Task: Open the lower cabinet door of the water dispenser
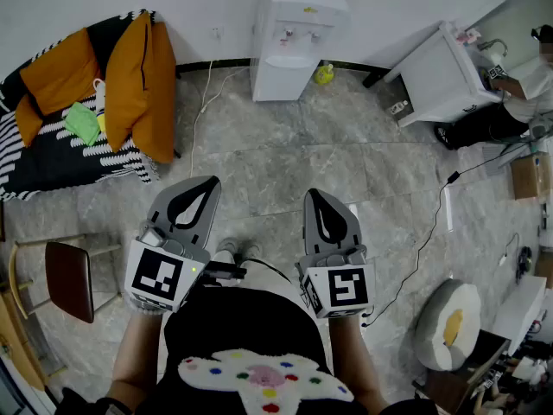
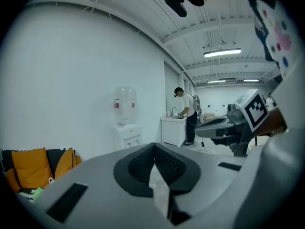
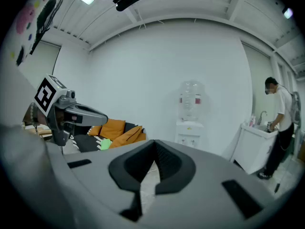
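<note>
No text was legible; the yellow label (image 1: 309, 10) on the dispenser (image 1: 285, 63) was too small to read.

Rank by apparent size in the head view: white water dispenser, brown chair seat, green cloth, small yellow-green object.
1. white water dispenser
2. brown chair seat (nearer camera, so unsure)
3. green cloth
4. small yellow-green object

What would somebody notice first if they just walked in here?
Probably the two grey grippers up front, the left gripper and the right gripper, both shut and empty. Next come the bright orange cushions on the striped sofa at the far left. The white water dispenser stands straight ahead at the back.
</note>
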Demonstrator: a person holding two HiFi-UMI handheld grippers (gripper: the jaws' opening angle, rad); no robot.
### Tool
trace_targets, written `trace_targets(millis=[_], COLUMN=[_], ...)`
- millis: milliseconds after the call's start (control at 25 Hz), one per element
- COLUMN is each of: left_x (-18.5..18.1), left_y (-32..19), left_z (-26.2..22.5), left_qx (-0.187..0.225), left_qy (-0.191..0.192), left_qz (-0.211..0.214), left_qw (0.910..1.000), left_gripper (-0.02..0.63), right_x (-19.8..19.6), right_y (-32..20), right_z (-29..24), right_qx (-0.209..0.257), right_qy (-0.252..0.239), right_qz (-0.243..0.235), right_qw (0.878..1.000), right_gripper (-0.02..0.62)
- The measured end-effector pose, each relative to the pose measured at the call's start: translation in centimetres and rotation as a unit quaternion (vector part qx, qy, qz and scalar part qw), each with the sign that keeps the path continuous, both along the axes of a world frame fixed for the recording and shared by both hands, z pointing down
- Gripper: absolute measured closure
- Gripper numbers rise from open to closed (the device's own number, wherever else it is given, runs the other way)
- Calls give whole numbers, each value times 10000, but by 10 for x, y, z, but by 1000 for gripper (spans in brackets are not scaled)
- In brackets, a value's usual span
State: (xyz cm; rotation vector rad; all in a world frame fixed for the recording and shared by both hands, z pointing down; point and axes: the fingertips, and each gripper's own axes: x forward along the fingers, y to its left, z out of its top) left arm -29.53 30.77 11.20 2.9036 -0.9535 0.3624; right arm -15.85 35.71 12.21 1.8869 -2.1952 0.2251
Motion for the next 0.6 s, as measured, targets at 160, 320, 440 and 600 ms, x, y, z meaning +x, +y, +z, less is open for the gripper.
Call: trace_targets(millis=[160, 320, 440, 600], left_x=[1, 0, 1, 5], left_y=[-1, 0, -1, -3], left_z=[2, 5, 4, 5], left_qx=[-28, -66, -43, -58], left_qy=[-8, -29, 9, -39], left_qz=[0, 5, 14, 16], left_qw=[10000, 10000, 10000, 10000], left_gripper=[594, 594, 594, 594], right_x=[2, 1, 0, 6], right_y=[-2, -3, -4, -5], right_z=[1, 2, 2, 4], right_qx=[60, 101, 54, 72], right_qy=[5, 16, 22, -11], right_qz=[7, 9, -10, 13], right_qw=[10000, 9999, 10000, 10000], right_gripper=[592, 592, 592, 592])
